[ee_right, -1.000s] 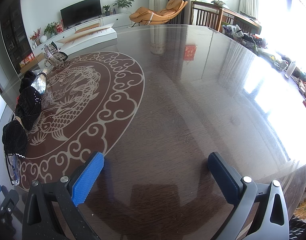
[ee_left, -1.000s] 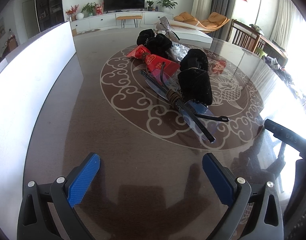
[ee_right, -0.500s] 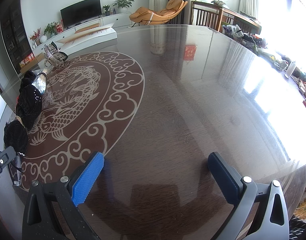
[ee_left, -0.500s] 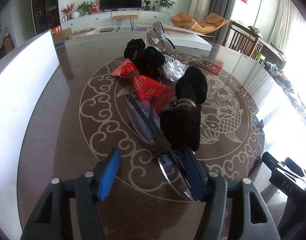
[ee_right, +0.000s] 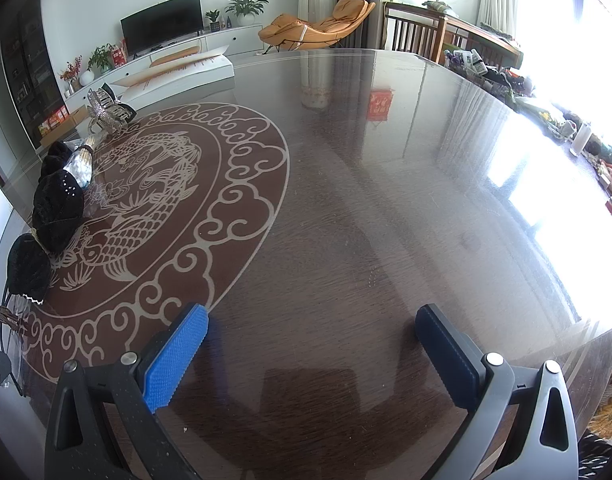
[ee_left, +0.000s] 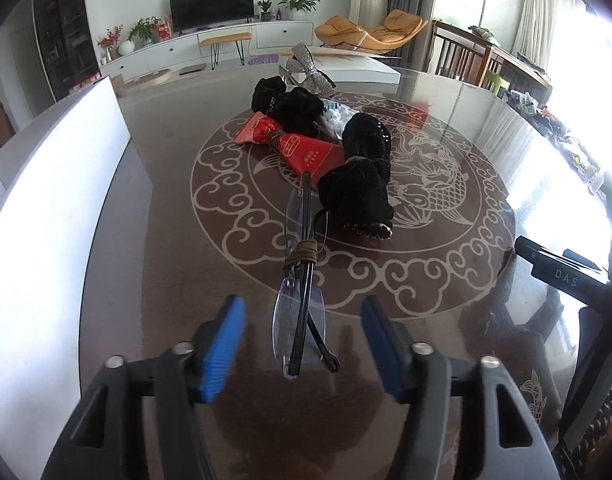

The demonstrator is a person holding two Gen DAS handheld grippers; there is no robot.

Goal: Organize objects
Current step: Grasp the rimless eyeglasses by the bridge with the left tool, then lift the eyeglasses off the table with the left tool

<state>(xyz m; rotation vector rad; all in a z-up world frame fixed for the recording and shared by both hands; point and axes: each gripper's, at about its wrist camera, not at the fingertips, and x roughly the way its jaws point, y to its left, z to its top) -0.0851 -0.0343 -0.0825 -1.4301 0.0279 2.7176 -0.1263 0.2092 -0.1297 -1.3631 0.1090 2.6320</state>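
Left tool stood apart, its pads flanking the folded eyeglasses at lower centre, not touching. Right tool apart over bare table; black scrunchies at far left.

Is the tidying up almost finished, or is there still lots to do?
Still lots. Nothing looks put away: the black hair ties, red packet and silver bow all lie in a heap on the table. The left gripper is open around the glasses, not gripping. The right gripper is open and empty.
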